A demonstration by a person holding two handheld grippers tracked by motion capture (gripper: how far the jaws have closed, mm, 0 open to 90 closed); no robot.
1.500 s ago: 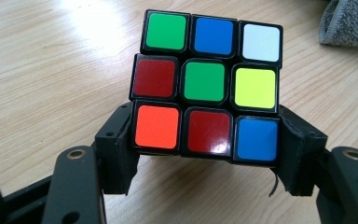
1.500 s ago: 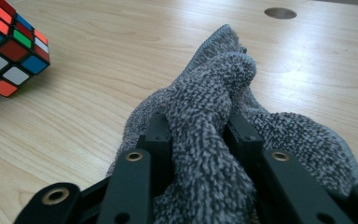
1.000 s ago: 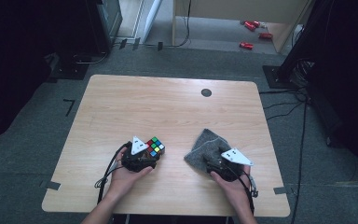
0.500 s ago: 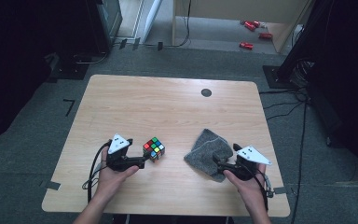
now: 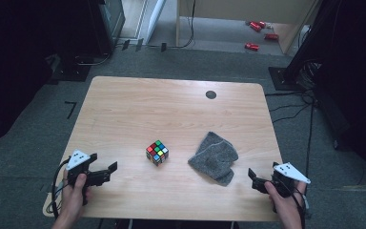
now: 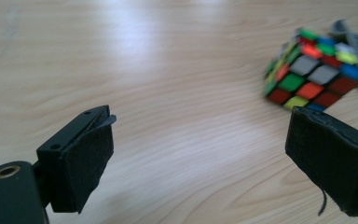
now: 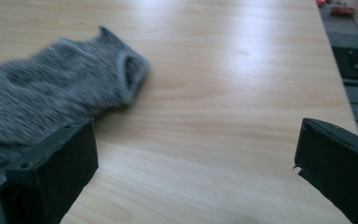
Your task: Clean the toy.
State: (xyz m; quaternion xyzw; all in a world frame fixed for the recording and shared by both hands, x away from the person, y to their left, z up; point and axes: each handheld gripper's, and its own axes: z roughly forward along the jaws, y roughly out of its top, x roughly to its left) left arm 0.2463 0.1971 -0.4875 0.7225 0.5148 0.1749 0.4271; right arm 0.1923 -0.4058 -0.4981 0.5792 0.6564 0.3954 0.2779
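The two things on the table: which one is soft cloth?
The grey knitted cloth, lying crumpled right of centre. The other, the puzzle cube, is hard and covered in coloured squares.

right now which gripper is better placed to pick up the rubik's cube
Left. The left gripper is open, with the rubik's cube ahead of its jaws. The right gripper has the grey sock between it and the cube.

Pale wood worktop point(image 5: 171, 105) with rounded corners and a round black grommet point(image 5: 211, 94) near the far edge. Grey carpet floor point(image 5: 209, 62). Black stands at both sides. Red objects point(image 5: 257, 33) lie beside light wooden furniture point(image 5: 248, 12) beyond.
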